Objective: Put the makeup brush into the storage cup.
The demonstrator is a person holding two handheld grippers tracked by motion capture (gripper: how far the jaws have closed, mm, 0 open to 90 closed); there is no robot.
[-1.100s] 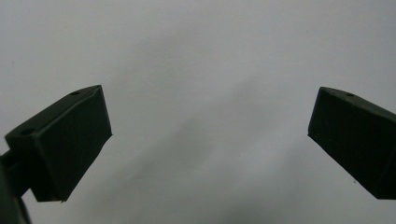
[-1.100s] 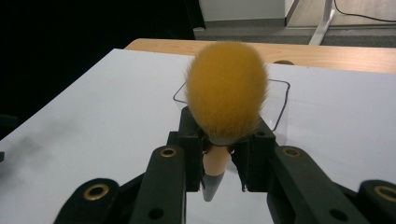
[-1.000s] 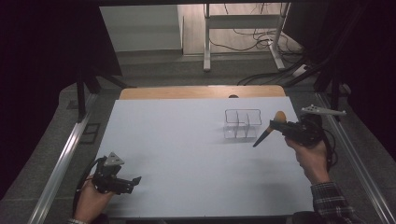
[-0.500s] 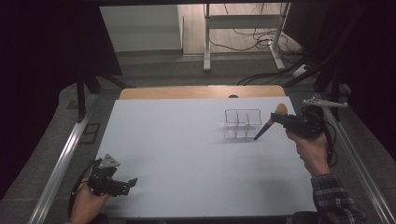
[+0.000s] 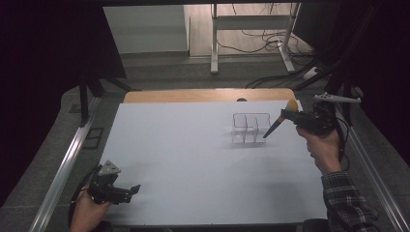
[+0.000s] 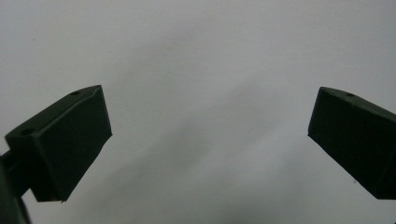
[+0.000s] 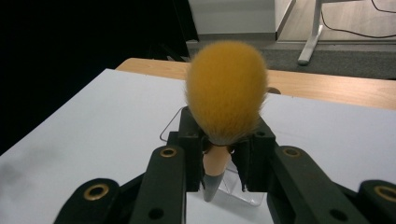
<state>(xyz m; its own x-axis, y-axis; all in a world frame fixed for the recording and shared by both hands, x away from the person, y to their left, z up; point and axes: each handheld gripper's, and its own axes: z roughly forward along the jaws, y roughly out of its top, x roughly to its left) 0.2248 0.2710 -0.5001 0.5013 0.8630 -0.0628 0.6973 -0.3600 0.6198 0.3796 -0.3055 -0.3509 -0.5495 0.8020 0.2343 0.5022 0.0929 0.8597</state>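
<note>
The right gripper (image 5: 290,117), jaws clamped on a makeup brush (image 7: 226,100), is tilting its handle toward eight o'clock over the clear divided organizer (image 5: 250,128), while the left gripper (image 5: 126,190) is idling wide open and empty.

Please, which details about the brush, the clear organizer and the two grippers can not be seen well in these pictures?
- Brush ferrule, right gripper view: clamped jaws cover it.
- Handle tip, high view: too small to tell whether it touches the clear organizer.
- Organizer, right gripper view: mostly behind the right gripper.
- Left gripper, high view: jaw gap too small; the left gripper view shows it open.
</note>
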